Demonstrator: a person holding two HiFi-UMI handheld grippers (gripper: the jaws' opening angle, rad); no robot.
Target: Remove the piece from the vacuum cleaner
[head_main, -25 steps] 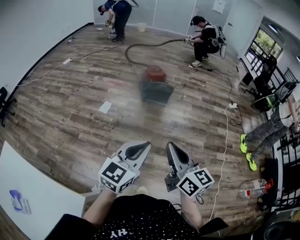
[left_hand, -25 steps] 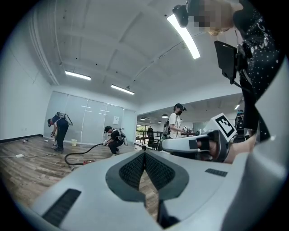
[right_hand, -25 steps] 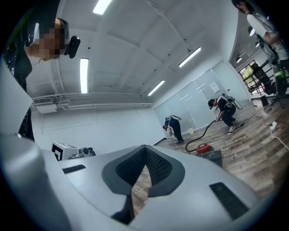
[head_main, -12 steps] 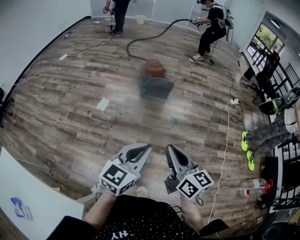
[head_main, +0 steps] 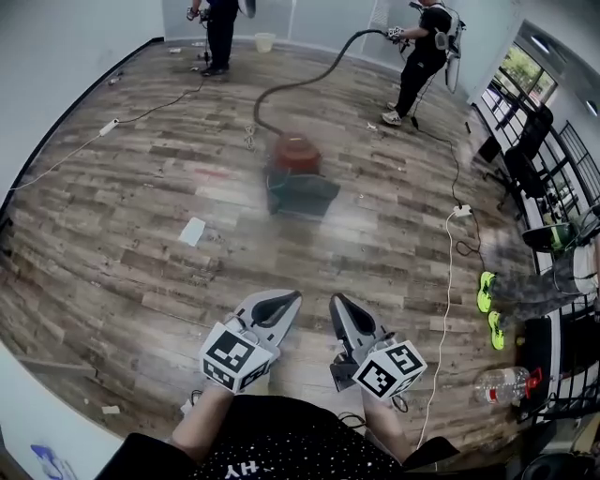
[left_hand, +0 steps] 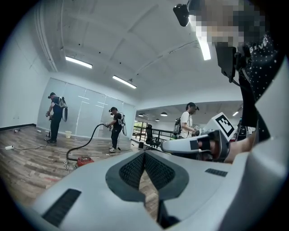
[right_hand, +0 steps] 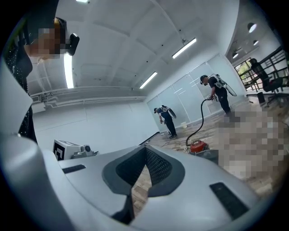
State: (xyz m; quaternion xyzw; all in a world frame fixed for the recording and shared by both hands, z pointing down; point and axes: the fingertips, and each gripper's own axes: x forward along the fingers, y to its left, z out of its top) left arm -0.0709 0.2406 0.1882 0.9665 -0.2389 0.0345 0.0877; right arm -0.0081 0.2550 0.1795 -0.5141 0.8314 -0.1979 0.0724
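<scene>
A red vacuum cleaner (head_main: 295, 155) stands on the wooden floor well ahead of me, blurred, with a dark grey boxy part (head_main: 302, 195) at its near side. Its black hose (head_main: 309, 80) runs up to a person at the back. My left gripper (head_main: 292, 295) and right gripper (head_main: 335, 299) are held side by side near my body, both shut with nothing between them and far short of the vacuum. The left gripper view shows the left gripper (left_hand: 144, 153) with jaws together and the vacuum (left_hand: 84, 160) small at the left. From the right gripper (right_hand: 145, 149) the vacuum (right_hand: 198, 146) shows at the right.
One person (head_main: 422, 47) holds the hose end; another (head_main: 217, 28) stands at the back left. A seated person's green shoes (head_main: 492, 300), a white cable (head_main: 448, 300), a power strip (head_main: 461, 212) and a plastic bottle (head_main: 502, 382) lie at right. A paper scrap (head_main: 192, 231) is on the floor.
The person with the hose rose from a crouch and lifted it. My view has shifted forward and left over the floor; both grippers keep their place and stay shut.
</scene>
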